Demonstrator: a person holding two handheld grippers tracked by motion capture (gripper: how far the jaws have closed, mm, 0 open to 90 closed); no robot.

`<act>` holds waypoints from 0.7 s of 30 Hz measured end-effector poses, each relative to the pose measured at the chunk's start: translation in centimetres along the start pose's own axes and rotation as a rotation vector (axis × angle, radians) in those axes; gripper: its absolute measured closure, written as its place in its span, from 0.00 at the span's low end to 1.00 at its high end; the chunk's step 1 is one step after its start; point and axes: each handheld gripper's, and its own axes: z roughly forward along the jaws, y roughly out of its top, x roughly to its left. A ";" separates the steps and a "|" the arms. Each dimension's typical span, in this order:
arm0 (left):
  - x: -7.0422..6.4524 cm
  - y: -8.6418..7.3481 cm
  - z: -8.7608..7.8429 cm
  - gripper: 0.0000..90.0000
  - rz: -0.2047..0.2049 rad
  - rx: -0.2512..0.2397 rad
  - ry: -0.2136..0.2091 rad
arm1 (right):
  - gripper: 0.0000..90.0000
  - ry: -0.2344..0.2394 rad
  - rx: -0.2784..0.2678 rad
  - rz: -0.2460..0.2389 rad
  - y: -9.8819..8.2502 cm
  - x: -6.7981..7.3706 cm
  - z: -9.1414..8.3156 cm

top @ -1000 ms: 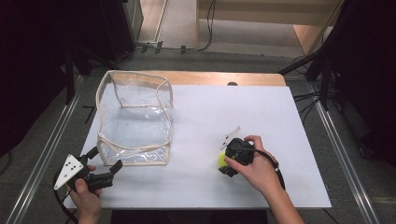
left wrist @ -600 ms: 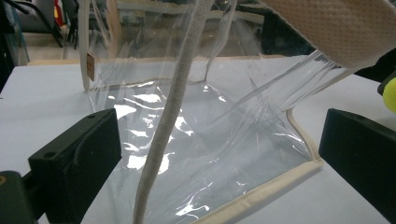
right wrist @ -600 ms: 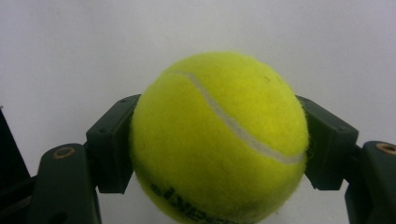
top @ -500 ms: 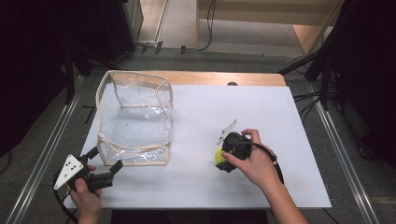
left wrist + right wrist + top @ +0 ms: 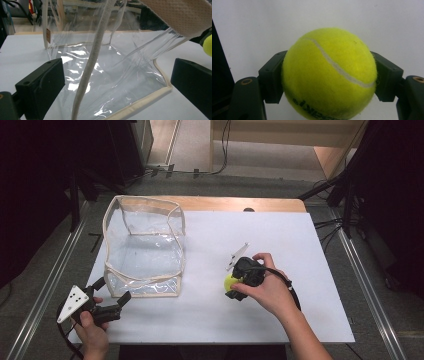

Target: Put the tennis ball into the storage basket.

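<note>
Gripping tennis ball (image 5: 329, 75) in right tongs (image 5: 231, 287) | left tongs (image 5: 114, 299) released beside clear bag (image 5: 144, 246)

High view: overhead, facing forward-down on the table (image 5: 300, 240).
Left gripper view: low, close to the clear bag (image 5: 107, 75).
Right gripper view: very close on the tennis ball (image 5: 329, 75); both shared with the high view.

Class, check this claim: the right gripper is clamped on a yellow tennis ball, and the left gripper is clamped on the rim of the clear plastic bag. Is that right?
Not quite. The right gripper does clamp the tennis ball. But the left gripper is open: the left gripper view shows its jaws spread wide in front of the clear plastic bag, gripping nothing.
</note>
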 end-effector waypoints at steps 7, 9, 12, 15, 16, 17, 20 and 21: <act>0.0 0.0 0.0 0.00 0.000 0.000 0.000 | 0.26 -0.006 0.018 -0.014 0.6 0.2 -0.1; 0.0 0.0 0.0 0.00 0.001 0.001 0.000 | 0.26 0.000 0.023 -0.021 0.9 0.1 -0.1; 0.0 0.0 0.0 0.00 0.001 0.002 0.002 | 0.26 0.010 0.028 -0.011 1.2 0.1 0.0; 0.0 0.0 0.0 0.00 0.002 0.002 0.001 | 0.26 0.018 0.039 -0.013 1.6 0.0 -0.1; 0.0 0.0 0.0 0.00 0.002 0.002 0.001 | 0.26 0.028 0.035 -0.023 1.7 -0.1 -0.1; 0.0 0.0 0.0 0.00 0.001 0.001 0.000 | 0.26 0.028 0.045 -0.014 1.8 0.0 -0.1; 0.0 0.0 0.0 0.00 0.001 0.002 0.000 | 0.26 0.039 0.040 -0.028 2.2 0.0 -0.1; 0.0 0.0 0.0 0.00 0.001 0.002 0.000 | 0.26 0.044 0.042 -0.035 2.3 0.0 -0.1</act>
